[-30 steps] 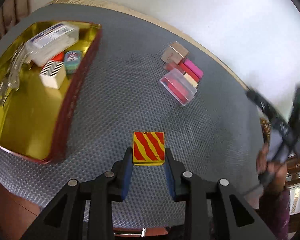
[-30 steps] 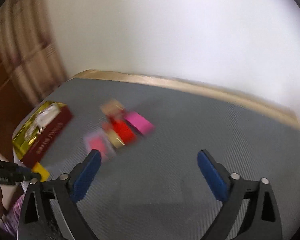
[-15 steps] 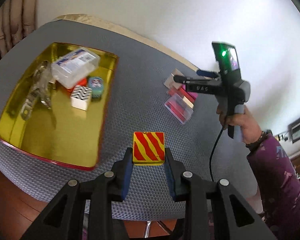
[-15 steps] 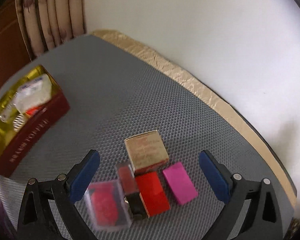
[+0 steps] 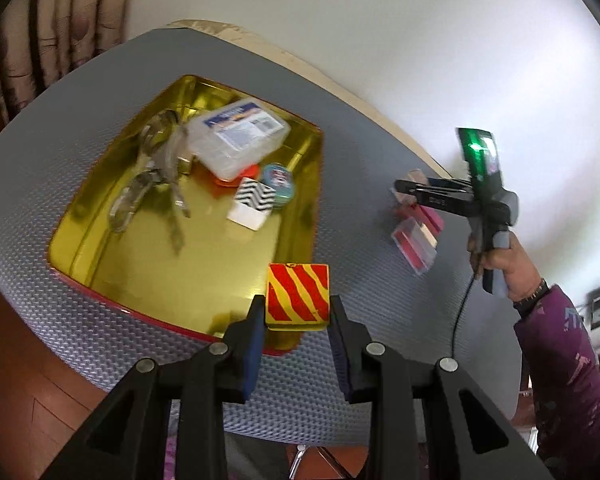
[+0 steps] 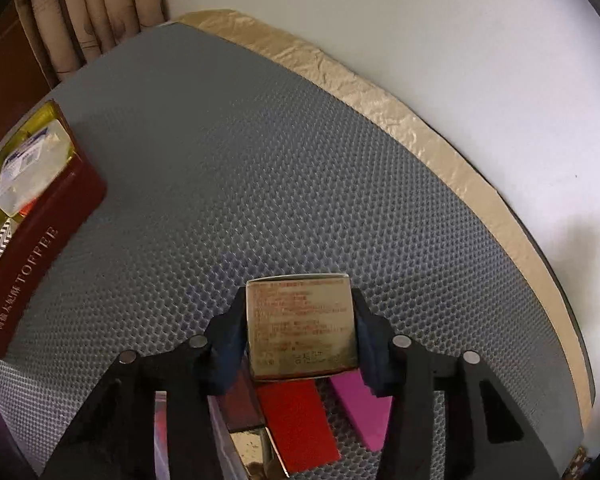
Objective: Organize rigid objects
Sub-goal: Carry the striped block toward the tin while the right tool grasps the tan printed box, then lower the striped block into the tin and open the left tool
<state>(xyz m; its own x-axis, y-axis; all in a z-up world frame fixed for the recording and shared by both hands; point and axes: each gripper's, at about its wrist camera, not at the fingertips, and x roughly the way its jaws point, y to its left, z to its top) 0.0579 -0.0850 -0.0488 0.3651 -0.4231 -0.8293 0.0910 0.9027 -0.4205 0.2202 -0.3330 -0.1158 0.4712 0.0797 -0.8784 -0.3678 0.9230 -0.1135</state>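
The striped block [image 5: 298, 295] is gripped by the left gripper [image 5: 296, 316], angled down above the tin [image 5: 100, 236]; the right gripper [image 6: 300, 344], angled down, has just been closing its jaws, apparently onto the gold box [image 6: 302, 326].

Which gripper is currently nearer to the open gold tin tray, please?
Left. The left gripper, holding the red-and-yellow striped block, is at the gold tin tray's near edge; the right gripper is across the mat, closing around a beige box.
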